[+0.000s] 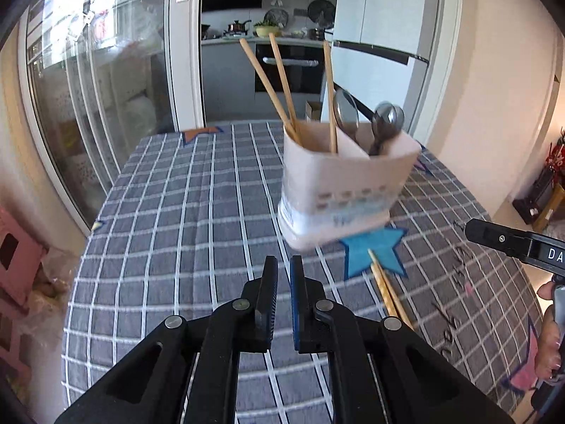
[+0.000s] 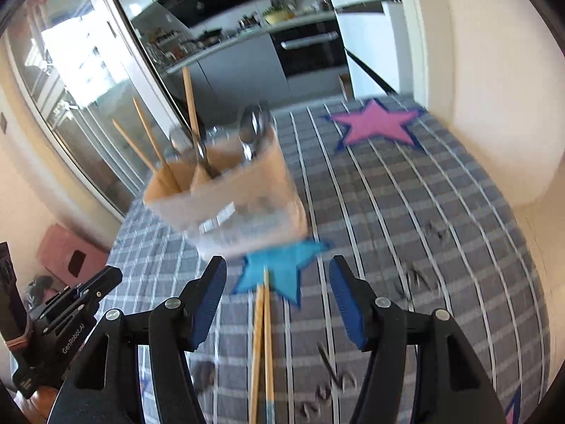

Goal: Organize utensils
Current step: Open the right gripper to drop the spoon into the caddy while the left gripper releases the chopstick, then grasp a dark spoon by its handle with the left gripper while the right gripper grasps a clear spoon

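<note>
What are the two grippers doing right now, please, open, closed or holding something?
Left gripper: nearly shut, a narrow gap between the pads, holding nothing.
Right gripper: open, empty, above the pair of chopsticks on the tablecloth.

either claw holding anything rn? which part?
Nothing held. Left claw nearly closed on air; right claw open above the loose chopsticks on the table.

A pale, two-compartment utensil holder [image 1: 342,190] stands upright on the checked surface [image 1: 176,229], its base at the edge of a blue star patch [image 1: 374,251]. One compartment holds three wooden chopsticks [image 1: 279,81] leaning outward; the other holds metal spoons [image 1: 386,120], bowls up. A loose pair of chopsticks [image 2: 263,346] lies side by side, tips on the star.
</note>
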Demonstrator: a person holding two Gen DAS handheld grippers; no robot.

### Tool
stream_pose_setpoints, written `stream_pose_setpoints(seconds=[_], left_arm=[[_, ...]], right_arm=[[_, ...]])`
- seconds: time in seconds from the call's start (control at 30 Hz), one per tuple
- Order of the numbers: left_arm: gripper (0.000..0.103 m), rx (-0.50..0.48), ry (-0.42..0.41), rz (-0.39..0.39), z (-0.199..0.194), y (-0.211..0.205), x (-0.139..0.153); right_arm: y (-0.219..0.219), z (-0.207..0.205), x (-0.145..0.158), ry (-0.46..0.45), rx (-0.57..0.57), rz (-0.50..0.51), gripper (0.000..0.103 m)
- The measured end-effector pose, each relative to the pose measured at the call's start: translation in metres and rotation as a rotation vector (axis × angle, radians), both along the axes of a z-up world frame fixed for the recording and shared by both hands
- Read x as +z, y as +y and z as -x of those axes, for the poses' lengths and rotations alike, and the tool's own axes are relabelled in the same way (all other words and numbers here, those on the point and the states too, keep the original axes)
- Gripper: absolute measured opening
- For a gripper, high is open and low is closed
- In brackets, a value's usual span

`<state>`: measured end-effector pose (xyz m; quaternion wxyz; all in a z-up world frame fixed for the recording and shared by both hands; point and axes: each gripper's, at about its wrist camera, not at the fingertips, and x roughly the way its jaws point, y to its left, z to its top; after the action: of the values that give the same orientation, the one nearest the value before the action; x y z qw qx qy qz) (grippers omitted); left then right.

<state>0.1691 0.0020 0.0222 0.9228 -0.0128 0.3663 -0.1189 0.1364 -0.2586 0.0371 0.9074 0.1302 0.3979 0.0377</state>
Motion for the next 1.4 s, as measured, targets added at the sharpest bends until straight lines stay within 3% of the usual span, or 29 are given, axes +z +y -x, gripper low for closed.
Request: stream_pose_setpoints(seconds=[0.43,0.47,0.5,0.9,1.03,1.4], left_arm=[[0.041,-0.066,0.123,0.009,0.051,-0.002,-0.04],[0.077,-0.068,0.136,0.008,0.053,-0.001,-0.043],[0.103,-0.062,0.154,0.003,0.055,0.0,-0.046],[0.103,-0.074,0.203,-0.044,0.06,-0.005,-0.066],[0.103,-0.1,0.237,-0.061,0.059,-0.009,-0.076],[0.103,-0.158,0.316,-0.067,0.055,-0.017,-0.093]], right_arm=[[0.006,0.056,-0.046,0.17,-0.039,0.018,0.064],[0.007,0.06,-0.05,0.181,-0.043,0.016,0.064],[0.007,0.062,-0.052,0.188,-0.046,0.015,0.064],[0.002,0.097,-0.065,0.278,-0.087,0.024,0.064],[-0.013,0.114,-0.064,0.328,-0.147,0.033,0.064],[-0.048,0.154,-0.082,0.464,-0.317,-0.158,0.064]])
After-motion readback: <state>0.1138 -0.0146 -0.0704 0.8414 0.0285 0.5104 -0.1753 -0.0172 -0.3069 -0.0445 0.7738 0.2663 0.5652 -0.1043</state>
